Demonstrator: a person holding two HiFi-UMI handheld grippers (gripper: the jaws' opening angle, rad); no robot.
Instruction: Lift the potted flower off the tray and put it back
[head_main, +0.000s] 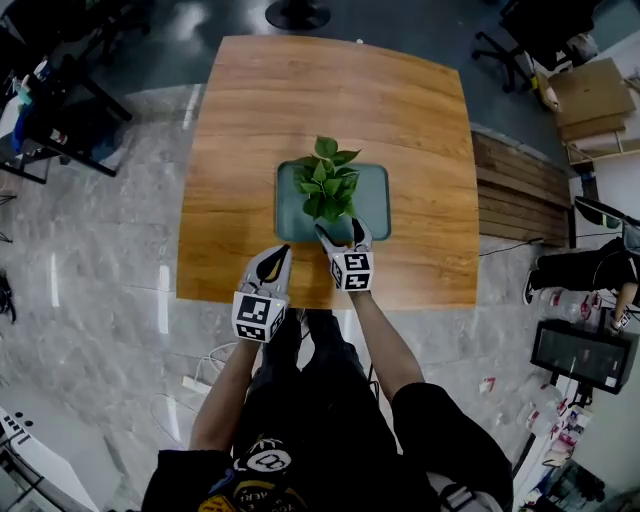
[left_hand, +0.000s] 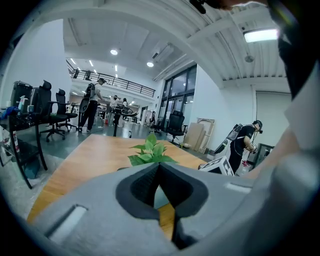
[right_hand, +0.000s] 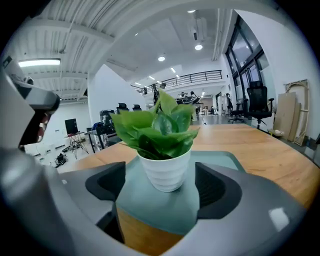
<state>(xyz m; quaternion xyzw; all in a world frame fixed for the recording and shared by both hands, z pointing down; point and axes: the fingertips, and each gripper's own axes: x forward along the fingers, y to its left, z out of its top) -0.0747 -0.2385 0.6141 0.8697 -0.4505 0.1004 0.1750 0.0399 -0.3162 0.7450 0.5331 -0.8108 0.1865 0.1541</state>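
A leafy green plant in a ribbed white pot (right_hand: 165, 172) stands upright on a grey-green tray (head_main: 374, 197) in the middle of the wooden table (head_main: 400, 110). In the head view the leaves (head_main: 326, 180) hide the pot. My right gripper (head_main: 343, 234) is open at the tray's near edge, its jaws wide apart with the pot just ahead between them, untouched. My left gripper (head_main: 277, 262) is shut and empty, over the table's near edge, left of the tray. The plant's leaves (left_hand: 150, 151) show beyond its closed jaws.
The table's near edge (head_main: 300, 300) runs just under both grippers. Office chairs and desks (left_hand: 45, 112) stand left of the table, and people (left_hand: 245, 142) stand in the room beyond. Stacked wooden boards (head_main: 520, 190) lie on the floor to the table's right.
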